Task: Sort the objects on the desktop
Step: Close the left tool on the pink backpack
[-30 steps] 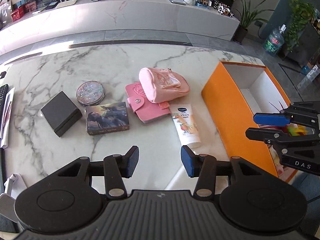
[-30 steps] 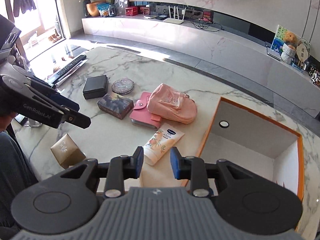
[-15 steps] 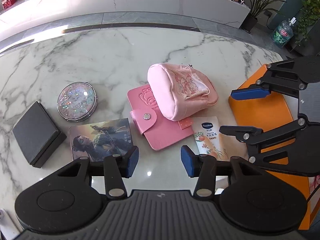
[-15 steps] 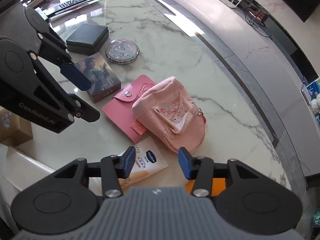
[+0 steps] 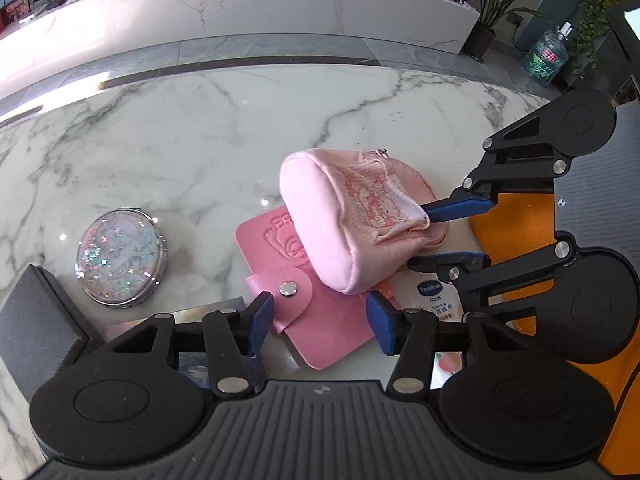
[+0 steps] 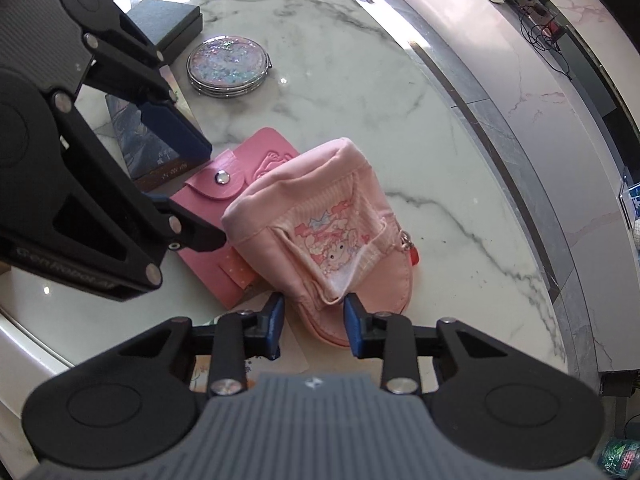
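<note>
Straddling the pink pouch (image 6: 320, 236), the open right gripper (image 6: 314, 330) risks pinching only loose fabric, dragging the wallet (image 6: 240, 184) beneath.

Bright daylight is washing over the marble table (image 5: 208, 148), throwing small specular glints ahead of the left gripper (image 5: 318, 322) and a broad white glare band beyond it. Fisheye distortion is bending the edges in both views. The right gripper (image 6: 314, 328) is casting soft shadows; near foreground stays sharp.

Left tongs (image 5: 319, 322) spread wide, right tongs (image 6: 314, 326) parted (both low)
</note>
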{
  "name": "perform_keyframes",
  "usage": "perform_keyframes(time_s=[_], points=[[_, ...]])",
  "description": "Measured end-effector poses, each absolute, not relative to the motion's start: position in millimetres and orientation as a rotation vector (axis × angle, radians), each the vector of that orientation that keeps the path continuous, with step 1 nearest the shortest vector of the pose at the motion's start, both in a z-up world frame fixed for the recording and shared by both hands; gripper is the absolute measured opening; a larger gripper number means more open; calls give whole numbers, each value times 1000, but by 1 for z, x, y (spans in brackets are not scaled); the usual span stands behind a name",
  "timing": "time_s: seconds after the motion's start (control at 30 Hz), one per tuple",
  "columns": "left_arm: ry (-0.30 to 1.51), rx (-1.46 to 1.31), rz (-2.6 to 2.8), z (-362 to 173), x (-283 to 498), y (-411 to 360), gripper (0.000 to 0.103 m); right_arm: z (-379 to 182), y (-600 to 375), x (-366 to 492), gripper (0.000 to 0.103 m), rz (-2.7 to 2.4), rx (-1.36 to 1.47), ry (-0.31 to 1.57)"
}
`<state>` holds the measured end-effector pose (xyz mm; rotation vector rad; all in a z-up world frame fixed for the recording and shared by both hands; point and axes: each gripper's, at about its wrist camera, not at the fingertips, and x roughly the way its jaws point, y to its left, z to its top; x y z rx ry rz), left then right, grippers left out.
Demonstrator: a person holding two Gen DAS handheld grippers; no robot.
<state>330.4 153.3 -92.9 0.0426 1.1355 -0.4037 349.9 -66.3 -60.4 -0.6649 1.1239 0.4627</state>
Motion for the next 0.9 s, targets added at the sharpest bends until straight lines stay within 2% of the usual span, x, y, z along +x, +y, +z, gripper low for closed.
perform_keyframes(time_s=[0.1, 0.17, 0.33, 0.37, 0.43, 0.57, 0.7, 0.83, 0.87, 0.9], points=[[1105, 141, -398, -93, 327, 144, 50, -58, -66, 345, 23, 485, -625, 1137], [1105, 178, -390, -94, 325, 142, 40, -58, -64, 342, 22, 487, -603, 1143], [1129, 217, -403, -95, 313, 141, 36, -57, -61, 332, 18, 481, -500, 1162], [1135, 216, -410, -95, 309, 142, 30, -57, -59, 328, 18, 485, -489, 1166], [1148, 193, -420, -95, 303, 145, 30, -57, -53, 319, 12, 496, -473, 1174], [1129, 148, -413, -89, 290, 153, 30, -51, -45, 302, 10, 482, -492, 1151], [1098, 72, -402, -71, 277, 164, 30, -32, -55, 298, 6, 455, -397, 1136], [1092, -18, -352, -55, 261, 177, 41, -16, -61, 290, 6, 458, -267, 1129], [1095, -43, -338, -51, 256, 181, 47, -14, -60, 286, 6, 470, -235, 1129], [1101, -68, -324, -48, 252, 186, 50, -12, -57, 282, 6, 483, -208, 1127]])
